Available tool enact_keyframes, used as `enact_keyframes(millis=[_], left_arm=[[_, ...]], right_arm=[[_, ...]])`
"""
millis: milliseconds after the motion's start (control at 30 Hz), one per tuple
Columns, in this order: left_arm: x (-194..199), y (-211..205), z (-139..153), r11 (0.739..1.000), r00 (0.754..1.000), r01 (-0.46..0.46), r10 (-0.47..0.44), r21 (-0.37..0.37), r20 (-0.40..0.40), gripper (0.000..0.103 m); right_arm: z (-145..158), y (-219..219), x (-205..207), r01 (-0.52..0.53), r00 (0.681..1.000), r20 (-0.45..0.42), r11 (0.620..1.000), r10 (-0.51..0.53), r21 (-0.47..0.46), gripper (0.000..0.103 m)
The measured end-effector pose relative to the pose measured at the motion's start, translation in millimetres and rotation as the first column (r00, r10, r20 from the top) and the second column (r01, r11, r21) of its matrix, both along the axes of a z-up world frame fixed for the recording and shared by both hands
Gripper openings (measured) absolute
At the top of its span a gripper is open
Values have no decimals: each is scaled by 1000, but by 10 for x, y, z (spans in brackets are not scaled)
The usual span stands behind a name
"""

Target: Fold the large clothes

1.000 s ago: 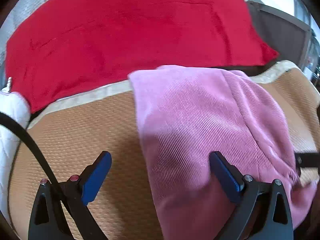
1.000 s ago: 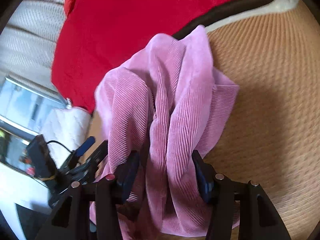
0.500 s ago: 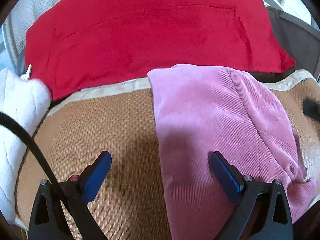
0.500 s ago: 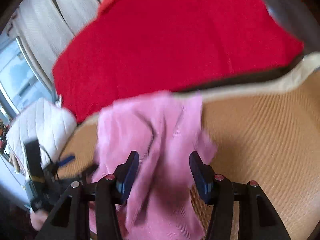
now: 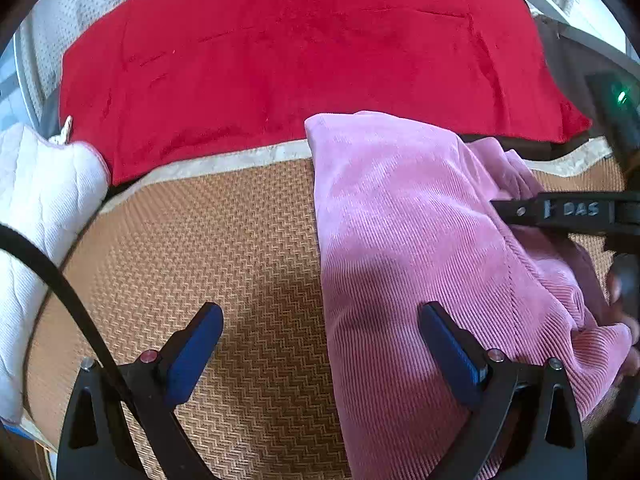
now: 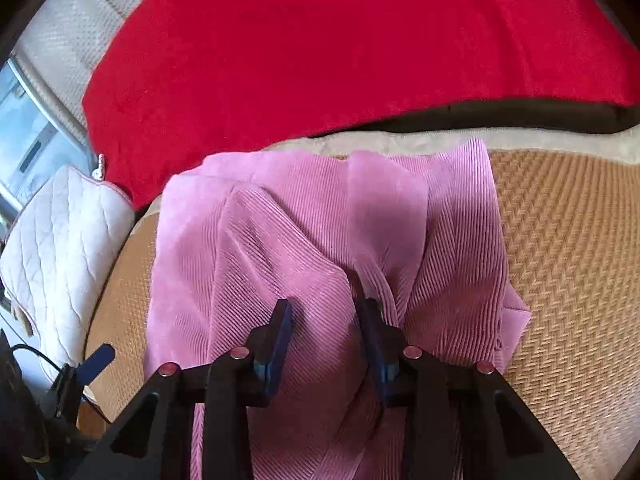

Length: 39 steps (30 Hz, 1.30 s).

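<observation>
A pink corduroy garment (image 5: 400, 220) lies loosely folded on a woven tan mat (image 5: 220, 240). My left gripper (image 5: 320, 312) is wide open above the garment's left edge, one pad over bare mat, the other over cloth, and grips nothing. In the right wrist view the garment (image 6: 280, 220) shows several creases and overlapping flaps. My right gripper (image 6: 324, 312) hangs low over its near part; its jaws are closing with a raised fold of cloth between them, and the pads do not visibly press on it. That gripper's black frame (image 5: 560, 212) reaches in from the right in the left wrist view.
A red plush blanket (image 5: 300, 60) lies along the mat's far side. A white quilted cushion (image 5: 36, 200) sits at the left. The mat's pale border (image 6: 400, 140) runs behind the garment. Bare mat (image 6: 560, 240) stretches to the garment's right. A hand (image 5: 624, 312) shows at the right edge.
The bunch of cloth that stood between the right jaws now lies spread on the mat, and those jaws have narrowed. The left gripper has drifted sideways, still wide open.
</observation>
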<state>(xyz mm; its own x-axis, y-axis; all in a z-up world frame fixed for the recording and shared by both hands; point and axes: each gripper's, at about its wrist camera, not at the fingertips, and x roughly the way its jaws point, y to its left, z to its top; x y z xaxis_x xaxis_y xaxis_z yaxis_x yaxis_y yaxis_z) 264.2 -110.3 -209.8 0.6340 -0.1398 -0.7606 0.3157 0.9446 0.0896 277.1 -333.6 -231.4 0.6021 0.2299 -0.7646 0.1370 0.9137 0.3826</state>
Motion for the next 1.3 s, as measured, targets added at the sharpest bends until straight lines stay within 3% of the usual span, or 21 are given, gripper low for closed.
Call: enact_keyframes(millis=[300,400,533,700,800,933,1000,1100,1167,1300], left_arm=[[-49,-20,33,1000,1000,-12,12,5,10,99],[-35,-22,22,1000,1000,-24,24,2,10,99],[-107,-8,75,999,999,-39,39,-9,-3,98],[-369,75,190,998,996,-56,56,2,67,98],[-568,144,235,997,991,-73,72,0,112,98],[-740,38,137,997,990,-32,21,73,138,98],[-735,-18,14,993,990,-24,8,112,142,99],[-724,3,84,996,993,-32,23,79,112,99],[-753,37,158,996,994,-44,36,74,106,99],[-962,149,411,999,989,-35,30,26,146,99]], right_arm=[[467,72,-637,-11,994,109,996,21,-85,39],[491,159,-729,-24,995,90,994,33,-104,39],[96,281,-680,-36,999,-32,994,33,-99,40],[249,337,-830,-1,1000,19,993,3,-116,41],[366,325,-1018,35,998,56,992,-28,-125,47],[529,447,-1333,54,989,144,975,-23,-215,47],[415,509,-1323,24,995,99,970,0,-240,47],[71,581,-1148,-15,1000,-24,958,8,-285,47],[101,650,-1173,-12,1000,-6,943,11,-333,47],[473,715,-1391,24,995,97,925,14,-380,47]])
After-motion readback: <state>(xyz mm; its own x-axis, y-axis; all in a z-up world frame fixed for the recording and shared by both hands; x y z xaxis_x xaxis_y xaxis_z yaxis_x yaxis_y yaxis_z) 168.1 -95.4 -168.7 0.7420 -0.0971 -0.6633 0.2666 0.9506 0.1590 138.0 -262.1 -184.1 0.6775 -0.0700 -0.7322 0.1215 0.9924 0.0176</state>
